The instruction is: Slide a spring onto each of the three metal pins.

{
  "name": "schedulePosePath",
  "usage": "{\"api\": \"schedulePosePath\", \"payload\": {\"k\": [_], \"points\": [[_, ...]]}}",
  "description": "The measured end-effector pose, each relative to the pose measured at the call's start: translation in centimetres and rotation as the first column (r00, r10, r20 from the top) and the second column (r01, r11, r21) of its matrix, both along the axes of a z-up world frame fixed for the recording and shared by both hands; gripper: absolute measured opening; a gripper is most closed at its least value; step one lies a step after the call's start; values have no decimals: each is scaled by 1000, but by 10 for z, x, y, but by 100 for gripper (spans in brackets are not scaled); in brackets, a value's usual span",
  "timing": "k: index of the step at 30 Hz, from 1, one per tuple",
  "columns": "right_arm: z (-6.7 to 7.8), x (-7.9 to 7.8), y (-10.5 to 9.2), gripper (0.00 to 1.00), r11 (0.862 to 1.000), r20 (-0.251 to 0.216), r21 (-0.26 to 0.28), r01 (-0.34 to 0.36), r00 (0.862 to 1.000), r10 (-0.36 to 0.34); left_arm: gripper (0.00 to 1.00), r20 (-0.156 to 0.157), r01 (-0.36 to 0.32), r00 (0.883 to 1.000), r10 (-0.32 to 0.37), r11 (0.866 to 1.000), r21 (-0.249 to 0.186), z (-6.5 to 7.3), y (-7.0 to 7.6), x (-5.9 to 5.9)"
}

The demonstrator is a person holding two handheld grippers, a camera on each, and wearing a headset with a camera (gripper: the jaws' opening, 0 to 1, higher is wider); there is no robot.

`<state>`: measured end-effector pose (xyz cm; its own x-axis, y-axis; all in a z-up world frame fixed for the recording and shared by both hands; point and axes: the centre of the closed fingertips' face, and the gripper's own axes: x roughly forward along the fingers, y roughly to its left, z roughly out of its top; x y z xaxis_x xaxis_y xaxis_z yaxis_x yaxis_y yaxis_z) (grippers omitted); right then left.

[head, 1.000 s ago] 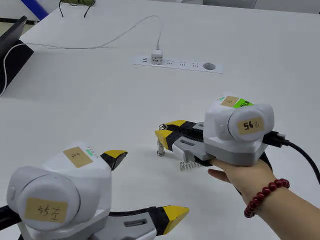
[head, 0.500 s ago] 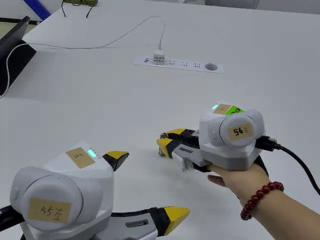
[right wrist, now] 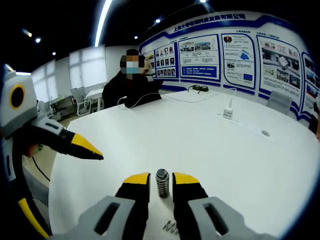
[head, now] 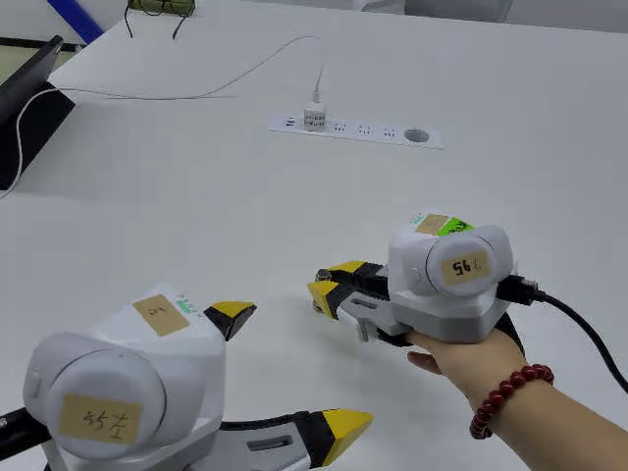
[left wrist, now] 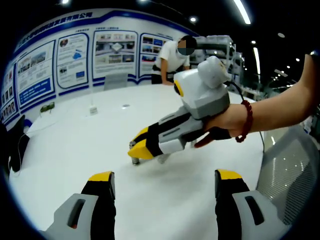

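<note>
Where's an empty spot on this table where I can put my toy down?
The table is bare between the power strip and the right hand-held gripper, and along the far right. It is crowded at that gripper's tips, where a spring stands between its jaws, and near the left hand-held gripper.

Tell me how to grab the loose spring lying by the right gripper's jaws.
Take the spring across its coils at mid-length, coming down from above, one jaw on each long side. It lies flat on the table, so its ends offer little to pinch, and a mid grip likely keeps it level.
</note>
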<state>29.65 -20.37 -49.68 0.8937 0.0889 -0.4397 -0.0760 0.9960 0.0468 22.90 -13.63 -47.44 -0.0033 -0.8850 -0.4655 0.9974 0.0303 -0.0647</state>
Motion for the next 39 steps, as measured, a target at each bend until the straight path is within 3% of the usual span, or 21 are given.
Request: {"api": "schedulePosePath", "payload": {"k": [11, 18, 27, 39], "points": [[31, -15, -7, 29, 999, 49, 11, 32, 998, -33, 78, 39, 33, 999, -34, 999, 3, 3, -4, -2], [41, -32, -17, 37, 997, 49, 9, 71, 996, -71, 74, 58, 62, 996, -62, 998, 9, 3, -8, -5], [46, -57, -30, 44, 994, 45, 13, 111, 993, -111, 68, 101, 119, 987, -122, 992, 40, -3, -16, -9], [47, -86, -41, 47, 992, 38, 1, 129, 991, -129, 60, 183, 189, 961, -207, 976, 110, -19, -31, -2]]}}
